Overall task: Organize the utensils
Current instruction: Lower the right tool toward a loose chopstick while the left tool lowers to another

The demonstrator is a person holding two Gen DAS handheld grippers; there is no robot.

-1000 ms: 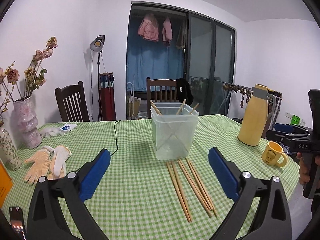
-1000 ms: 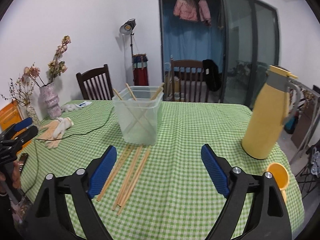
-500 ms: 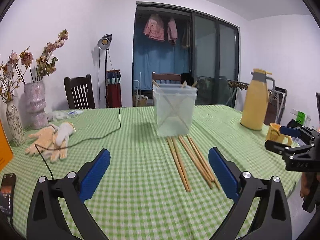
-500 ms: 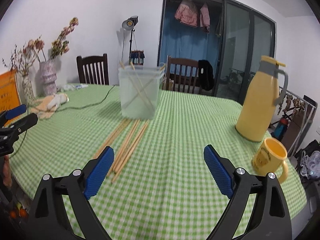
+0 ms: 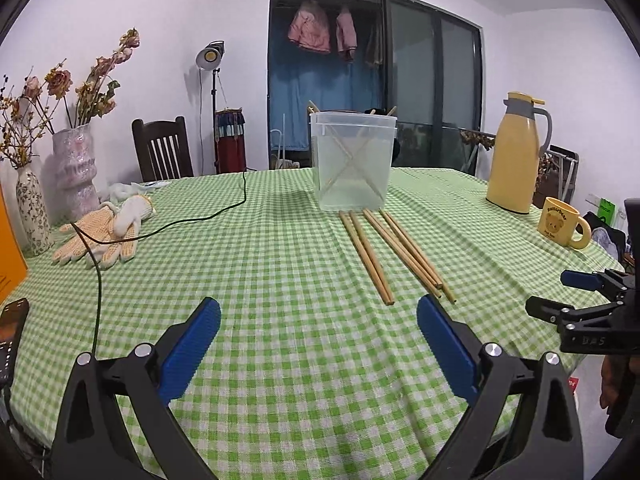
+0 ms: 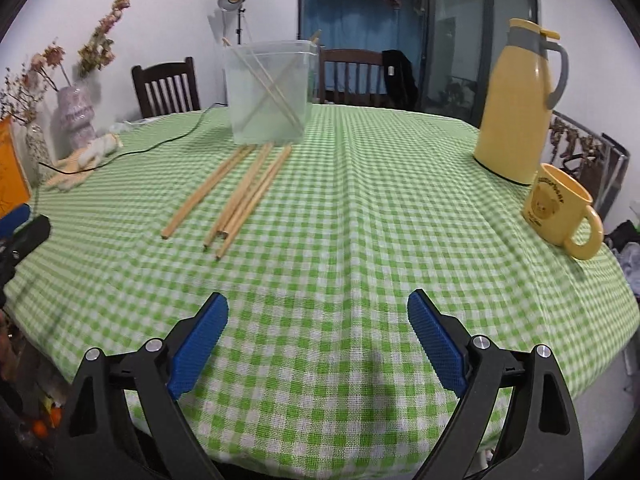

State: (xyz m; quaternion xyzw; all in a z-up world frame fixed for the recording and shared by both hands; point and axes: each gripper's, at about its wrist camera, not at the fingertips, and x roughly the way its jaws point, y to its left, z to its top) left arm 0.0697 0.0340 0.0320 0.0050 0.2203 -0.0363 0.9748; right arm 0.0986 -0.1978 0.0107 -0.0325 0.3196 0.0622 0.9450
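While the mug reads "Butterbear", both grippers, left and right, sit lower over the bench than before, jaws released, empty; chopsticks lie beside the tub.

Your left hand-held gripper hangs spread wide and empty over the green-checked desk | loose chopsticks lie ahead of you, far ends touching the clear container | more sticks lean crossed inside it | your right hand-held gripper shows at the right edge, fingers parted
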